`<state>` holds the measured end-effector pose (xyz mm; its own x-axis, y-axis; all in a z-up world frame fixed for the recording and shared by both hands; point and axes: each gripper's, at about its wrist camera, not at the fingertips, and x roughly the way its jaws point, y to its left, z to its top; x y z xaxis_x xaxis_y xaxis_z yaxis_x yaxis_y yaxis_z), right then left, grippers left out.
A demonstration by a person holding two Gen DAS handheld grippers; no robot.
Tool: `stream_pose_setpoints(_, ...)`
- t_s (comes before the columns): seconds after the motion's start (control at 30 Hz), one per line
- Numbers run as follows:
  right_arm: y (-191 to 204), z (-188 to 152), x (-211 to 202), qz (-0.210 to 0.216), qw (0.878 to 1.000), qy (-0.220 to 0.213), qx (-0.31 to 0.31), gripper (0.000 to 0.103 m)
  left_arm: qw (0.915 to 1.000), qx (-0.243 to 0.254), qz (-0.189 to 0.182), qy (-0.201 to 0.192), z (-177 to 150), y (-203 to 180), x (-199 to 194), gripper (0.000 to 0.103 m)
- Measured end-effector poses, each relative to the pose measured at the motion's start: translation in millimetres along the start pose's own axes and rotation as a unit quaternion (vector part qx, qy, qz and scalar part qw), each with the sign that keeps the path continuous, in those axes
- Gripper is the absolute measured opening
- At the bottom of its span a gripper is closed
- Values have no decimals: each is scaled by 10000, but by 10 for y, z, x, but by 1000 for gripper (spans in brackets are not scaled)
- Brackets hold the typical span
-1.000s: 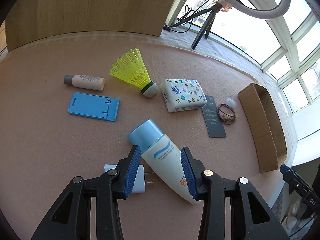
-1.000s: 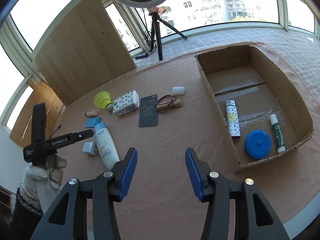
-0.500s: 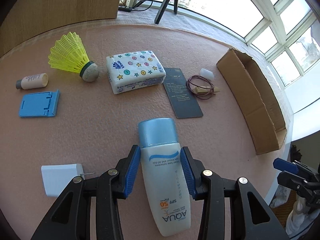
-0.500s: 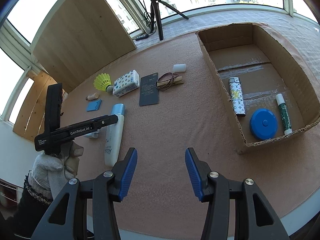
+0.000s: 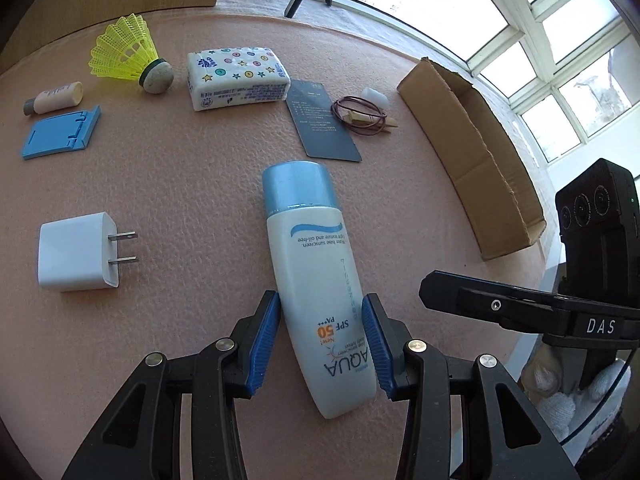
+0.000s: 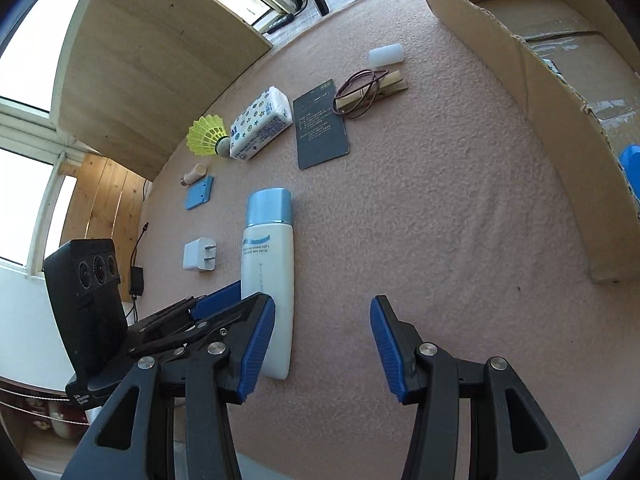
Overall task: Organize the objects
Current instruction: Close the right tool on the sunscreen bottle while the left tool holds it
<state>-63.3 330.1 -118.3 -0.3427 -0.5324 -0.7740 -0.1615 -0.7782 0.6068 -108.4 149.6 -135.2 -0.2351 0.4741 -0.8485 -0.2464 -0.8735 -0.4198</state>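
The left tongs (image 5: 322, 338) pinch the lower body of the sunscreen bottle (image 5: 316, 280), one blue pad pressed against each of its sides; the bottle lies flat on the bench (image 5: 192, 184) with its blue cap pointing away from the tongs. Left of them lies a white charger plug (image 5: 78, 257), its prongs turned toward the bottle. Farther ahead and to the left are a blue phone stand (image 5: 60, 137), a small beige bottle (image 5: 54, 98) and a yellow shuttlecock (image 5: 128, 56), its cork near a patterned tissue pack (image 5: 236, 78). Straight ahead lies a dark card (image 5: 322, 124), just beside a clothespin ringed by a brown hair tie (image 5: 362, 116). The right tongs (image 6: 322, 340) hang spread and hold nothing, just right of the bottle's base. Ahead on their right stands the cardboard box (image 6: 560, 120).
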Motion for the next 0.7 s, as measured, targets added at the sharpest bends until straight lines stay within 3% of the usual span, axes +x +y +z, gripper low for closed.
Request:
stream_pose_setpoints(0.53, 378, 132, 397, 61, 9977, 479, -471, 46, 9997, 212, 51, 90, -83, -79, -11, 45)
stream_pose_setpoints(0.7, 417, 106, 460, -15, 9969, 525, -592, 41, 9998, 188, 57, 69, -95, -97, -11, 44)
